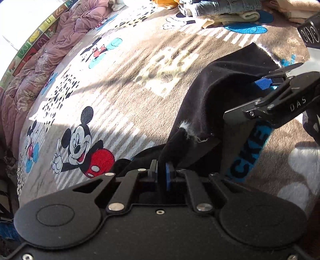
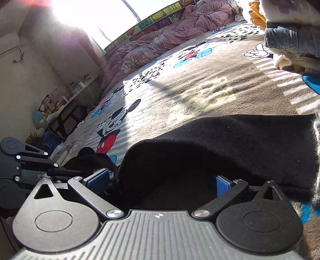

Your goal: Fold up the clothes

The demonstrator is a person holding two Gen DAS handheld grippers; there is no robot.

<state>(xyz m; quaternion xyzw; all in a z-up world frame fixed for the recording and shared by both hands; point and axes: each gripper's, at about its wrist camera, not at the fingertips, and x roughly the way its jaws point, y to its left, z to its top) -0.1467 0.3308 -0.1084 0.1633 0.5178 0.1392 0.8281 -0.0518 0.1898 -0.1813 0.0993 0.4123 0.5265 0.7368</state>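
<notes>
At the bottom centre of the left wrist view, my left claw [image 1: 162, 172] is pinched tight on a bunched corner of the black, soft-knit garment [image 1: 216, 100]. A tuft of white fluff sits on the cloth just above the blue pads. I read that grip as an anchor for one corner while the other claw takes the next, so the cloth can be drawn flat or doubled over.

In the right wrist view my right claw [image 2: 162, 180] stands wide, its blue pads [image 2: 222, 185] apart, with a hump of the same garment lying between them at lower centre. I cannot see either pad pressing, so I take it as not yet gripping. From the left wrist view, that claw comes in from the right edge, but the cloth hides its lower finger.

The garment lies on the bed, on a grey-brown plush blanket printed with cartoon mice [image 1: 124, 84]. Its right edge is cut off, and I cannot tell what kind of garment it is, or where its sleeves or hem run.

Farther off, at the upper right, a pile of folded clothes with blue denim on top [image 1: 220, 9] shows where finished pieces probably go. A crumpled mauve quilt [image 1: 66, 30] lies along the upper left. The window glare washes out the room beyond.
</notes>
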